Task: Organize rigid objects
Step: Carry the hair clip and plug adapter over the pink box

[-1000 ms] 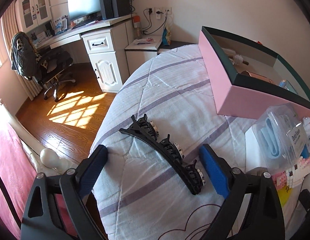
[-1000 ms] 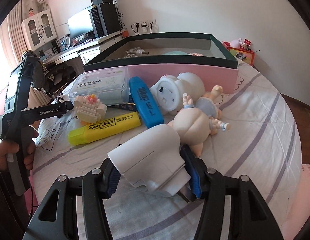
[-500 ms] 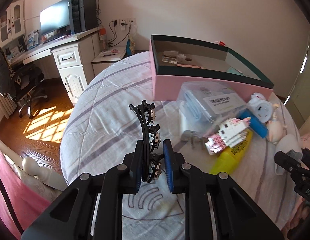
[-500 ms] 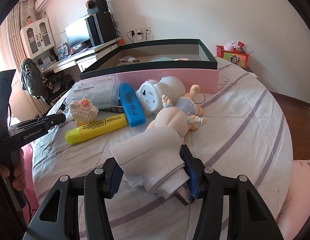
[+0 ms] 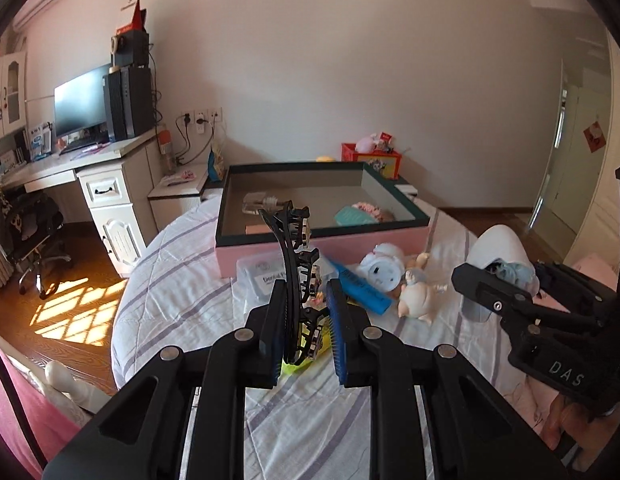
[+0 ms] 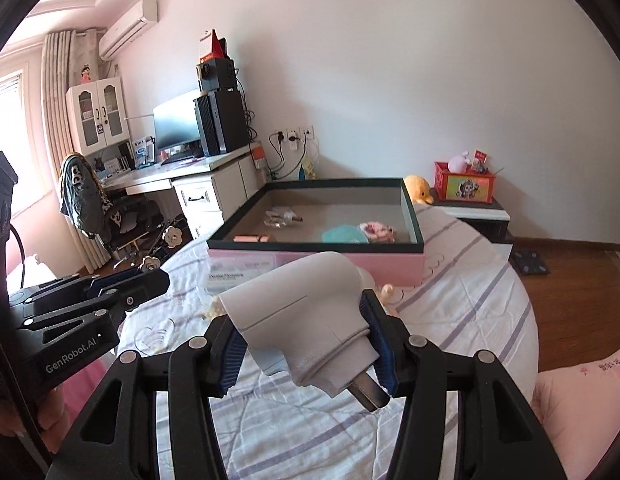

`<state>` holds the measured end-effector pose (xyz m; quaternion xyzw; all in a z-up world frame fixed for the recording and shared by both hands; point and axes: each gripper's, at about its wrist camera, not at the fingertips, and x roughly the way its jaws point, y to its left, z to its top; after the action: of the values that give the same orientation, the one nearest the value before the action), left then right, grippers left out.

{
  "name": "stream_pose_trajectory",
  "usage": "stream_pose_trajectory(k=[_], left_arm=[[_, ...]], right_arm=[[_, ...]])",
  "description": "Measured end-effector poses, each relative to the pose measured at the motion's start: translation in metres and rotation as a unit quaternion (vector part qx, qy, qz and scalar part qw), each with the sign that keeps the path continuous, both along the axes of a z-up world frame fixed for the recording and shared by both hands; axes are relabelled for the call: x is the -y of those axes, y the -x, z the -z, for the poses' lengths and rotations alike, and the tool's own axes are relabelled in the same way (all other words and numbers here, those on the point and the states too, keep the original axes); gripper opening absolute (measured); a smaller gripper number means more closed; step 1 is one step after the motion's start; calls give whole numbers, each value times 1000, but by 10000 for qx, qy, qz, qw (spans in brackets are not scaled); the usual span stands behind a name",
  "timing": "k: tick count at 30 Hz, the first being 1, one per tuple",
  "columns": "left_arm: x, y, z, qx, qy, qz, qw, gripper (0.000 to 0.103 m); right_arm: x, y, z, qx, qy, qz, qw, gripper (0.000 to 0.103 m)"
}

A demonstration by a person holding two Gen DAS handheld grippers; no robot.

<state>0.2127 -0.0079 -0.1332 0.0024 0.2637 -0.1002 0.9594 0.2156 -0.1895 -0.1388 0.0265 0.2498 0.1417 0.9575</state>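
Sunlit bedroom, with a striped bed [image 5: 182, 304] carrying the clutter and a pink box [image 5: 322, 242] open near its head. From the left wrist view, the left tongs [image 5: 306, 330] are pressed together on a black hair clip [image 5: 296, 268], pinched at its near end so that most of its curved length sticks up and forward, lifted clear of the bed on the near side of the box. Just in front of the box lie a clear plastic case [image 5: 262, 276], a blue marker [image 5: 360, 286] and a small doll [image 5: 416, 292]. Right of the box, the right tongs [image 5: 482, 280] show side-on with a white adapter [image 5: 498, 252] in them.

From the right wrist view, the right tongs [image 6: 302, 344] are pinching the white adapter [image 6: 302, 312] by its sides, metal prongs turned back toward the camera, held above the bed short of the box [image 6: 314, 260]. Inside the box a few small items already lie on the floor, among them a teal piece [image 6: 344, 235]. The left tongs [image 6: 110, 292] hover left of the box.

The risk looks greatest for the clip: gripped only at one tip, it could pivot or slip out during the carry and land short of the box. The adapter's smooth rounded shell could likewise twist between the pads if tilted. With both loads heading for one box, the two tools might also knock together above its rim.
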Motion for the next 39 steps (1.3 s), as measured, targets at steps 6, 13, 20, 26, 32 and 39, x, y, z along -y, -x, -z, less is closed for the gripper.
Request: stream_pose_trajectory(k=[6,13,20,26,32,39], left_arm=[[8,32,-44,688,-51,-28,9976,19],[7,56,-74,1143,-113,-119,9933,19],[5,67,-89,1341,-109,-157,9908,19],[7,60,-85,1283,-153,-189,9914,19],[6,49,-82,1246,-206,-244,9917,19],[14,14,-74,1156,-415,-257,9921,19]], right_arm=[[-14,29,-46,681,98,-29,9976,54],[-26,57,-78,1114,217,-94,9935,55],[-36,64,-87,1220,275,-149,9920,55],[-37,60,-86,1203,286,-187,9921,55],[-39,46,-83,1125,281,-233,9930,55],[-38,11,-76,962,337,-263,9944,55]])
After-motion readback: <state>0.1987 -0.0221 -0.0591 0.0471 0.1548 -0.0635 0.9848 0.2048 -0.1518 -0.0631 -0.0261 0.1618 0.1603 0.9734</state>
